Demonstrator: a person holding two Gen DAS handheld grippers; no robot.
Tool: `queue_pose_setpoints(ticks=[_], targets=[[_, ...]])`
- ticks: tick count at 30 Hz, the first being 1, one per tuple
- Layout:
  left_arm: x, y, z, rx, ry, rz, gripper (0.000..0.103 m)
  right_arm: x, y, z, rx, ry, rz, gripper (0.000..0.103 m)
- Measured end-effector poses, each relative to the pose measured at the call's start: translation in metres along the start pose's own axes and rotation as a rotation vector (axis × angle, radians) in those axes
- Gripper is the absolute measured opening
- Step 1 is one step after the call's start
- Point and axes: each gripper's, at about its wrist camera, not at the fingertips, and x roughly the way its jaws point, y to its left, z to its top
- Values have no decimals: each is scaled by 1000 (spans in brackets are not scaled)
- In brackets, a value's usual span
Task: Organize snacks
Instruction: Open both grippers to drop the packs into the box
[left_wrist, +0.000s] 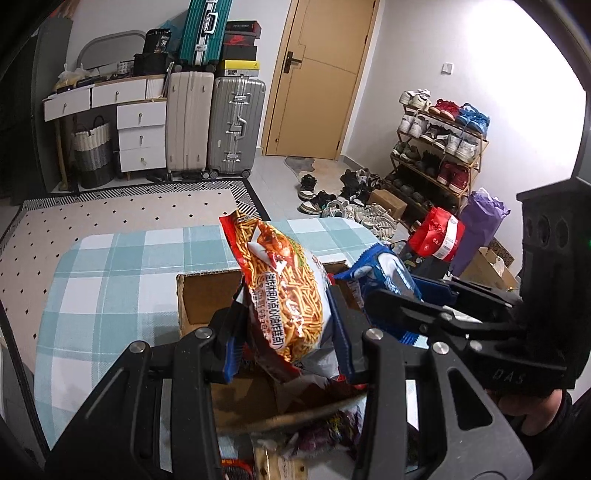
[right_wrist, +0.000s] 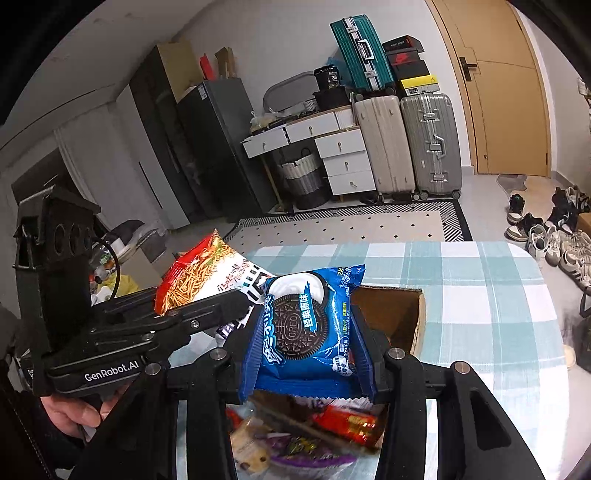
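Pinching a red and orange noodle snack bag (left_wrist: 291, 295) upright between the blue pads of my left gripper (left_wrist: 286, 328), I hold it above the open cardboard box (left_wrist: 199, 295); the bag is glossy, printed with thin fried sticks. My right gripper (right_wrist: 308, 354), just beside it, is narrowed onto a blue cookie packet (right_wrist: 306, 325) showing a dark sandwich cookie, also over the box. Both jaws are partly closed, gripping firmly. Under the box lies a table with a teal and white checked cloth (left_wrist: 110, 266), on a pale dotted rug (left_wrist: 122, 206). Further off stand suitcases (left_wrist: 214, 125), white drawers (left_wrist: 140, 133), a tan door (left_wrist: 314, 77) and a shoe rack (left_wrist: 439, 147). Below my fingers other wrappers (right_wrist: 295, 439) blur together, hard to tell apart
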Motion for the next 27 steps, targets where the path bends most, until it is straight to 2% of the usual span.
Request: queue_pose_setpoints(ticks=[8, 9, 11, 13, 14, 16, 17, 27], targets=[[44, 12, 0, 3, 40, -16, 38, 28, -18, -5, -1, 29, -53, 44], [46, 13, 0, 4, 34, -4, 41, 31, -21, -6, 6, 35, -49, 44], [47, 15, 1, 4, 17, 18, 57, 36, -25, -9, 7, 43, -42, 45], [44, 18, 2, -5, -2, 24, 75, 39, -28, -11, -2, 50, -64, 54], [42, 19, 1, -5, -14, 25, 77, 39, -28, -13, -3, 51, -65, 56], [37, 20, 0, 0, -23, 37, 78, 37, -28, -15, -12, 50, -53, 75], [35, 20, 0, 4, -22, 46, 78, 35, -27, -16, -18, 42, -62, 77], [-7, 14, -13, 3, -48, 73, 80, -6, -11, -20, -26, -20, -55, 77]])
